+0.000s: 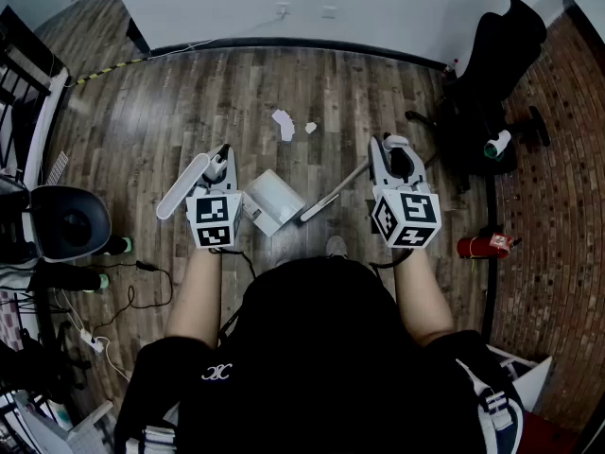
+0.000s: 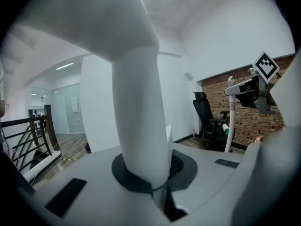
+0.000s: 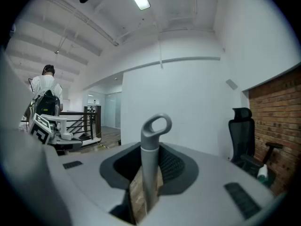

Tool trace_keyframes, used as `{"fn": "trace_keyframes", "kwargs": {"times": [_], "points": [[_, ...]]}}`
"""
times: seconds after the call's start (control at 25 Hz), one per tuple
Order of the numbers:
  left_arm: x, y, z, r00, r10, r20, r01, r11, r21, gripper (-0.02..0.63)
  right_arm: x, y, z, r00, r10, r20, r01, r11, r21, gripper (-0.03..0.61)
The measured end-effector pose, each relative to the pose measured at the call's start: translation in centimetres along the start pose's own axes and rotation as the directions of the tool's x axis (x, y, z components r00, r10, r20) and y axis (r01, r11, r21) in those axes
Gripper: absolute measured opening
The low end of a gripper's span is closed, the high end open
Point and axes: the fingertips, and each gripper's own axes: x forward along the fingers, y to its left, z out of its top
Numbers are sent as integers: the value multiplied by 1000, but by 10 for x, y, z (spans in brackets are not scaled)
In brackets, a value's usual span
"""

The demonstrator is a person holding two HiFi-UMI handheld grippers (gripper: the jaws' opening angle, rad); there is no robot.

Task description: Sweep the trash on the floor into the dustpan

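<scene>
Two white scraps of trash [image 1: 284,123] lie on the wood floor ahead of me. My left gripper [image 1: 219,162] is shut on the thick white dustpan handle [image 1: 183,186]; the white dustpan [image 1: 273,201] rests on the floor between my hands. In the left gripper view that handle [image 2: 141,117] rises from between the jaws of the left gripper [image 2: 151,185]. My right gripper [image 1: 391,151] is shut on the thin grey broom handle [image 3: 150,173], whose loop end stands above the jaws of the right gripper [image 3: 146,192]. The broom's lower end [image 1: 321,206] slants down beside the dustpan.
A black office chair [image 1: 492,74] with a bottle [image 1: 497,145] near it stands at the right by the brick wall. A red fire extinguisher [image 1: 483,246] lies near my right hand. Another chair [image 1: 59,221], cables and a railing crowd the left. A white wall [image 1: 331,3] runs ahead.
</scene>
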Motion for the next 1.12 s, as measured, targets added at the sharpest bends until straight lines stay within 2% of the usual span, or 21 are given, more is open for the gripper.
{"fn": "trace_keyframes", "kwargs": {"times": [0.36,0.68,0.96,1.12], "points": [[4,-1,0,1000,-26,6,26,1000,-16,-6,2,-9,11,999,-51,19,51,999,-16,104],[33,6,-9,999,-17,-46,16,1000,-15,-6,28,-37,18,996,-80,30,79,997,5,104],[94,20,-11,993,29,-116,-29,1000,5,-5,88,-67,15,1000,-19,25,18,999,35,104],[131,28,-9,986,71,-151,-70,997,6,-5,126,-89,1,999,45,-20,-44,998,49,104]]}}
